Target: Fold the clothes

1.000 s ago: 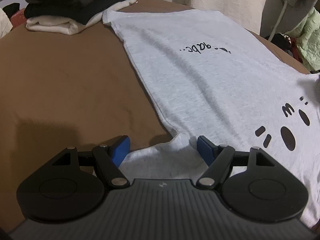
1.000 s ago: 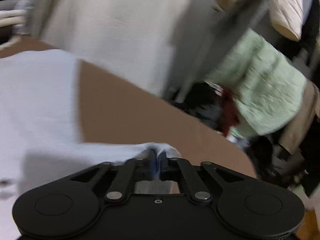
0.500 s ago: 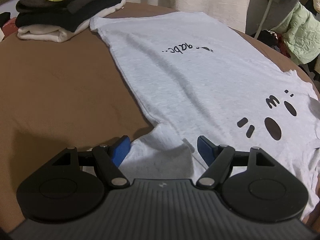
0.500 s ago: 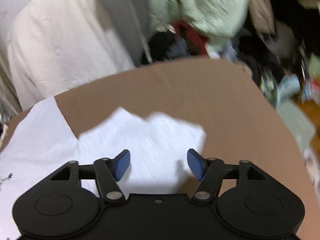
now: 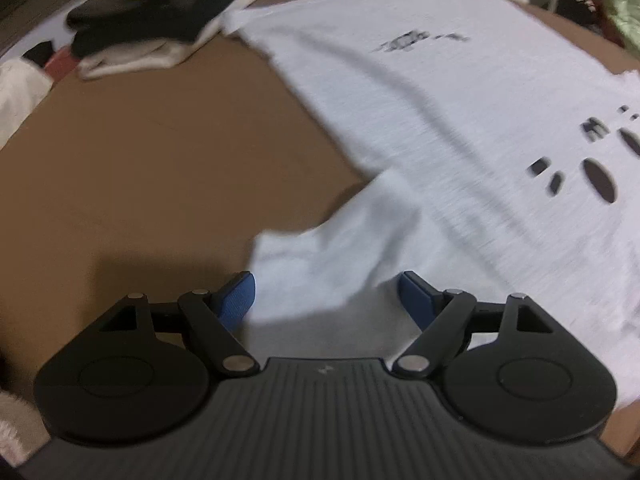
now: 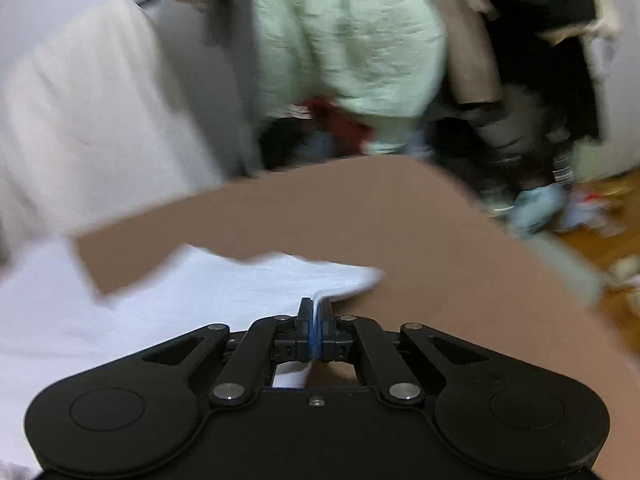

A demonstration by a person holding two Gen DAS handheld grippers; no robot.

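Your left gripper point(image 5: 326, 292) is spread wide, its blue pads point(image 5: 236, 298) on either side of a sleeve point(image 5: 340, 248) of the white T-shirt point(image 5: 460, 92) without pressing on it. The sleeve lies flat, angled toward the near left, with its cuff edge just beyond the left pad. The rest of the shirt spreads out to the right and far side over the brown surface point(image 5: 160, 140), print side up, dark lettering near the far end and dark oval marks at the right. A stack of folded clothes point(image 5: 160, 20) sits at the far left, just beside the shirt's far corner.

Your right gripper point(image 6: 315, 322) is pressed together, pinching a fold of the shirt's other sleeve point(image 6: 280, 276) between its pads. That sleeve runs left and away from the gripper over the brown surface. Beyond the far edge hang a pale green quilted garment point(image 6: 352, 48) and a white cloth point(image 6: 88, 100), both blurred.
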